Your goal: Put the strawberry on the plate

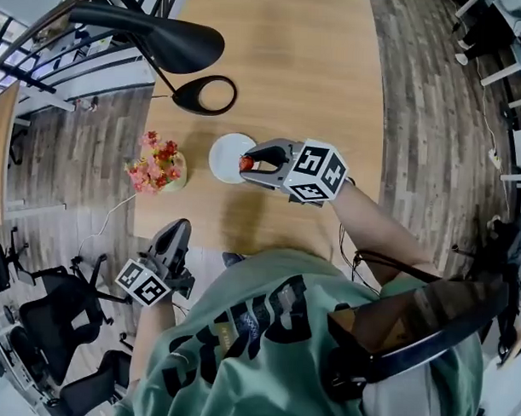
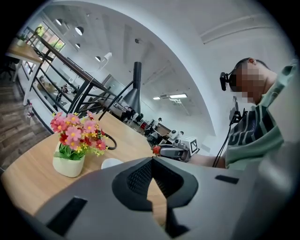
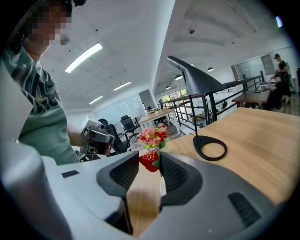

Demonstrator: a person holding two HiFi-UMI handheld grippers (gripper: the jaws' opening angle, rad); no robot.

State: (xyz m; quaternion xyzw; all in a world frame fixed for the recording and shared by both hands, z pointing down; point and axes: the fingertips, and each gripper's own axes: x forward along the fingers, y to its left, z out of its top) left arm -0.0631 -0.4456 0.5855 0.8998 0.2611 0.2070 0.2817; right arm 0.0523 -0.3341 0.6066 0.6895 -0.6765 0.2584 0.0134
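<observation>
A red strawberry point(image 1: 245, 163) is pinched between the tips of my right gripper point(image 1: 250, 161), which is shut on it. It hangs over the right part of a small white plate point(image 1: 227, 156) on the wooden table; I cannot tell how high. In the right gripper view the strawberry point(image 3: 149, 160) sits between the two dark pads of the right gripper point(image 3: 151, 157). My left gripper point(image 1: 178, 229) is off the table's near left edge, apart from the plate. In the left gripper view its tips point(image 2: 152, 160) meet with nothing between them, and the plate point(image 2: 111, 163) lies ahead.
A pale pot of pink and red flowers point(image 1: 158, 167) stands just left of the plate. A black lamp with a ring-shaped base point(image 1: 205, 94) stands farther back on the wooden table point(image 1: 316, 85). Office chairs point(image 1: 76, 358) stand on the floor at the lower left.
</observation>
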